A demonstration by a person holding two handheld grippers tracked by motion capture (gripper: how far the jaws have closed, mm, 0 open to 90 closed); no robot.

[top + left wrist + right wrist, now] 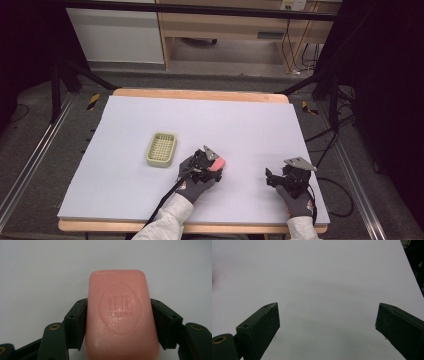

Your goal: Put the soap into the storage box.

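1. Left hand-held gripper [117, 322] clamps the pink soap bar [120, 315] on the surface [125, 145], at 3 o'clock of the soap dish [161, 149].
2. Risk: the slick bar may slip out on lifting.
3. Right hand-held gripper [327, 322] stands open and empty.

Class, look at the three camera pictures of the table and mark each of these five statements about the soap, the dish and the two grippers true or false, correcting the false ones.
1. The left gripper has its jaws against both long sides of the pink soap bar. True.
2. The soap lies in the soap dish. False: the dish holds nothing and sits apart, to the left of the soap in the high view.
3. The right gripper holds a sponge. False: its jaws stand wide apart over the bare white table cover.
4. The soap's top face bears a stamped emblem with lettering. True.
5. The soap dish is blue. False: it is pale yellow-green.
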